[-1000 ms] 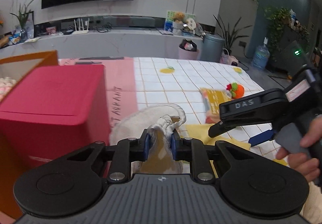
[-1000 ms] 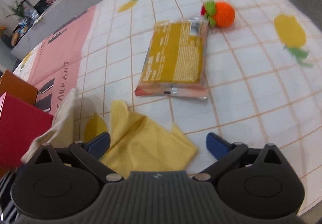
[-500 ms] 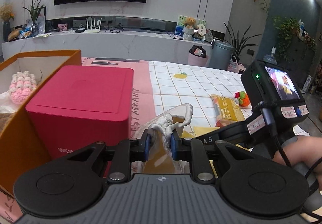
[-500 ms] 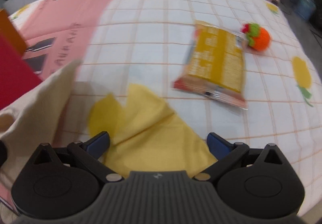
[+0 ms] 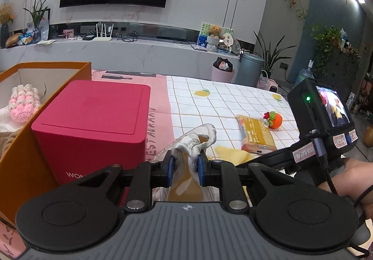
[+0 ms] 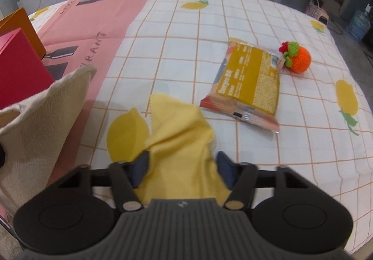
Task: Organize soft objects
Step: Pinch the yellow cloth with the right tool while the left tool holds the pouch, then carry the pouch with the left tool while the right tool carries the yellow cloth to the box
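Our left gripper (image 5: 185,167) held the cream bag's (image 5: 198,137) rim pinched beside the red box (image 5: 91,124). Our right gripper's (image 6: 181,165) jaws, half-narrowed and just closing, bracketed the yellow cloth (image 6: 181,138) on the table (image 6: 303,134). We judged a thin pinch could let the cloth slip.

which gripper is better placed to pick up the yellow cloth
Right. The right gripper already straddles the yellow cloth, its jaws just closing in on the fabric between them. The left gripper is shut on the cream drawstring bag beside the red box, so it isn't free.
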Tool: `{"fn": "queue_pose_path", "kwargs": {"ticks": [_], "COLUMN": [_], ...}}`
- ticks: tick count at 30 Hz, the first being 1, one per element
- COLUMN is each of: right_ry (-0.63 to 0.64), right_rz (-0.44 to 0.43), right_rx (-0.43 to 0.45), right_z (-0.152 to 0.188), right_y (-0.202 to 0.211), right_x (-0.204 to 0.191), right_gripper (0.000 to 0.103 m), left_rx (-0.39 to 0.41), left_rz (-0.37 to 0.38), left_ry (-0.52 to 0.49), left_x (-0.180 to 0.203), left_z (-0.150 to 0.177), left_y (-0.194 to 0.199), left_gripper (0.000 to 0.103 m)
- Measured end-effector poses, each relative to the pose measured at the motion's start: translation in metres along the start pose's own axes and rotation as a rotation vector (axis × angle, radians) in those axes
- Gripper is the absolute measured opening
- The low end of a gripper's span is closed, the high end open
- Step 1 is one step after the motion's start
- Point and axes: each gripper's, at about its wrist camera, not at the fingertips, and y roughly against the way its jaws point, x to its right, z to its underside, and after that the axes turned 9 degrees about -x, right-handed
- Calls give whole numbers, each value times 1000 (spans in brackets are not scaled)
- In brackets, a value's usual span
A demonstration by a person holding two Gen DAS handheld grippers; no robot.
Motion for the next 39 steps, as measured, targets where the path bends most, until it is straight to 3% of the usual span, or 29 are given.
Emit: {"fn": "queue_pose_path", "kwargs": {"ticks": [1, 3, 5, 11, 16, 21, 29, 32, 34, 39], "right_ry": [-3, 13, 18, 34, -90, -167, -172, -143, -194, -209], "right_rz": [8, 20, 15, 4, -100, -163, -99, -66, -57, -48], "right_rx": [7, 17, 21, 34, 89, 132, 208, 302, 388, 596], "right_z": [0, 0, 0, 5, 6, 12, 26, 30, 32, 39], "right_y": [1, 0, 0, 2, 16, 30, 60, 93, 120, 201], "right_x": [2, 5, 8, 19, 45, 57, 43, 29, 21, -14], "right_gripper": [31, 16, 9, 7, 6, 6, 6, 6, 6, 6], "left_rx": [-1, 0, 7, 50, 92, 95, 156, 193, 232, 339], "left_rz": [4, 5, 1, 6, 20, 46, 134, 160, 165, 149], "left_ry": [4, 3, -6, -40, -72, -41, 19, 24, 8, -4], "left_x": [-1, 0, 2, 12, 18, 16, -6, -16, -22, -44], "left_z": [0, 1, 0, 2, 0, -11, -33, -40, -45, -56], "left_y": [1, 3, 5, 17, 30, 46, 81, 96, 108, 133], "left_gripper": [19, 17, 15, 12, 11, 11, 11, 11, 11, 11]}}
